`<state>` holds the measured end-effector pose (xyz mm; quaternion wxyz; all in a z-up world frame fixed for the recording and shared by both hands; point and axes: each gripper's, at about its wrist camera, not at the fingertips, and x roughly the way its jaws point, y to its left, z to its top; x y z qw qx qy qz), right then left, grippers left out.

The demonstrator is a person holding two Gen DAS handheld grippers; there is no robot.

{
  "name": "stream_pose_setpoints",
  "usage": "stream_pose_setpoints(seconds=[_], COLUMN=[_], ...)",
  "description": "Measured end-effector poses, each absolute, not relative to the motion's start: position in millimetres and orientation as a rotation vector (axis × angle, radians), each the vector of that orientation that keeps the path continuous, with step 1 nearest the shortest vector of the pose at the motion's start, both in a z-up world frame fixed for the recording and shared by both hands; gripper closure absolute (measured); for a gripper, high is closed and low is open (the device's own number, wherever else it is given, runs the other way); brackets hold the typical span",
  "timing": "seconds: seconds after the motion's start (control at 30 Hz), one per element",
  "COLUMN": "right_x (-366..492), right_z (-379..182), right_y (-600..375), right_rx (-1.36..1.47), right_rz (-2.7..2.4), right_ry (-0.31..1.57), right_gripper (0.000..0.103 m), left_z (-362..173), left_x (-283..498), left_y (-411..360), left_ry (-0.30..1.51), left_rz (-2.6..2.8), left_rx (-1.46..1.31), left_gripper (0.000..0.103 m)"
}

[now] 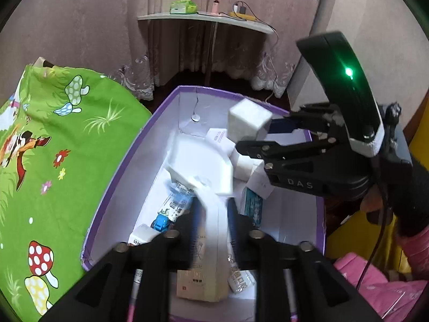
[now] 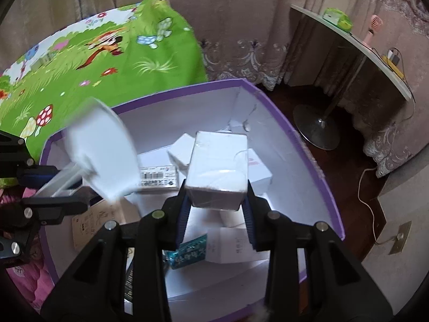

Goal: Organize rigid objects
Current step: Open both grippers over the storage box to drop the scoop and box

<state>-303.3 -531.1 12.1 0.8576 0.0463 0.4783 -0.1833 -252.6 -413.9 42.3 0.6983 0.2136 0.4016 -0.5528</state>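
A purple-rimmed white storage box [image 1: 128,161] [image 2: 295,139] lies below both grippers and holds several small cartons and tubes. My left gripper [image 1: 214,222] [image 2: 67,187] hangs over its near end, jaws parted. A white carton [image 1: 201,166] [image 2: 102,153] is smeared by motion between and beyond its fingers, loose from the pads. My right gripper [image 2: 216,187] [image 1: 254,134] is over the box's middle. A film-wrapped white cube box [image 2: 217,166] [image 1: 249,120] sits between its fingertips. The blue pads stand right at its sides without a visible squeeze.
Green mushroom-print bedding [image 1: 53,161] [image 2: 93,53] borders the box on one side. A white round side table [image 1: 209,18] [image 2: 362,45] on a metal foot stands by the curtain, with a pink fan and a charger. Pink padded cloth [image 1: 375,281] lies near my right hand. A cable runs across the dark floor [image 2: 367,187].
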Motion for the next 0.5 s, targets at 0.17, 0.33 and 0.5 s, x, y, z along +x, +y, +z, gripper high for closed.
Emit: stream_pose_setpoints(seconds=[0.17, 0.33, 0.5], right_x=[-300.2, -285.6, -253.9], right_z=[13.8, 26.0, 37.9], right_y=[-539.3, -519.6, -476.2], right_rx=[0.176, 0.145, 0.077], right_rz=[-0.397, -0.359, -0.24], right_ry=[0.994, 0.965, 0.933], right_gripper=[0.032, 0.029, 0.023], left_z=[51.9, 53.5, 33.5], left_x=[-241.4, -212.9, -159.6], left_y=[-391.5, -339.2, -249.0], left_ry=[0.858, 0.801, 0.803], left_rz=[-1.218, -1.062, -0.738], left_rx=[0.358, 0.334, 0.36], left_gripper=[0.03, 0.024, 0.024])
